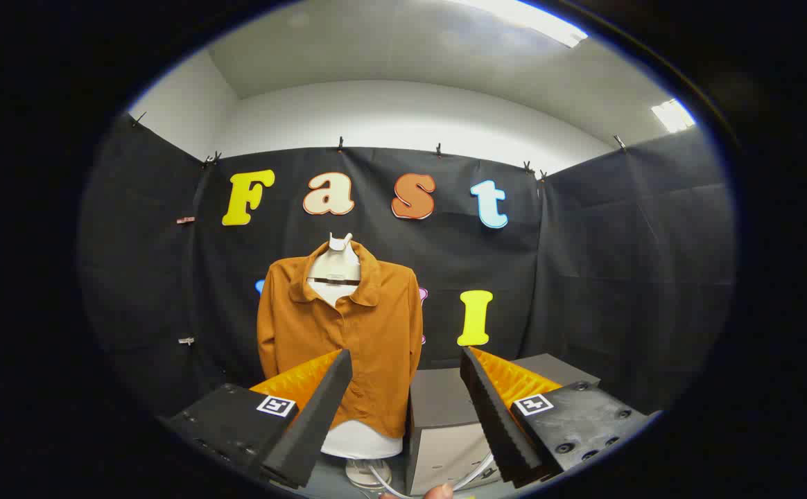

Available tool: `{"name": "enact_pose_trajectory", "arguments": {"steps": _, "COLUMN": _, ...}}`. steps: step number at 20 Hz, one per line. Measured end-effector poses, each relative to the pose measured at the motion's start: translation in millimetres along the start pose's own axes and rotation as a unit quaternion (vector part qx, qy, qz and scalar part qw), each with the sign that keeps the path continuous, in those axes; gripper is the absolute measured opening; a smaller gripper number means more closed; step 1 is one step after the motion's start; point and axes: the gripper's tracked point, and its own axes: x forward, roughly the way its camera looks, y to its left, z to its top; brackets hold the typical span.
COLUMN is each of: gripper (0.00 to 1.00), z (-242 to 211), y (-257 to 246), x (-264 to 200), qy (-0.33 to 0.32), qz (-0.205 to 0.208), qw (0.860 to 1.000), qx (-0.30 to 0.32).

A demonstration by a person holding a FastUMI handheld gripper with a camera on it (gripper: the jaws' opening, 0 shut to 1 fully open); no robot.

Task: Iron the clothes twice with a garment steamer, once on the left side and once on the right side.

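An orange-brown shirt [348,326] hangs on a white mannequin torso [335,267] that stands against the booth's black wall, beyond my left finger. My gripper [405,360] is open, its two black ridged fingers [320,409] spread wide with nothing between them. A white cable [476,475] runs low between the fingers, close to the camera. A fingertip of a person's hand [438,491] shows just below it.
A grey box [445,430] stands just right of the mannequin, ahead between the fingers. The mannequin's white base [367,473] sits on the surface beside the box. Black cloth walls close off the back and both sides.
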Motion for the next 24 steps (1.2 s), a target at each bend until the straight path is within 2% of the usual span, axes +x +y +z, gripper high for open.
{"name": "enact_pose_trajectory", "arguments": {"steps": 24, "gripper": 0.99, "z": 21, "y": 4, "x": -9, "qy": -0.006, "qz": 0.015, "qw": 1.000, "qx": -0.003}}
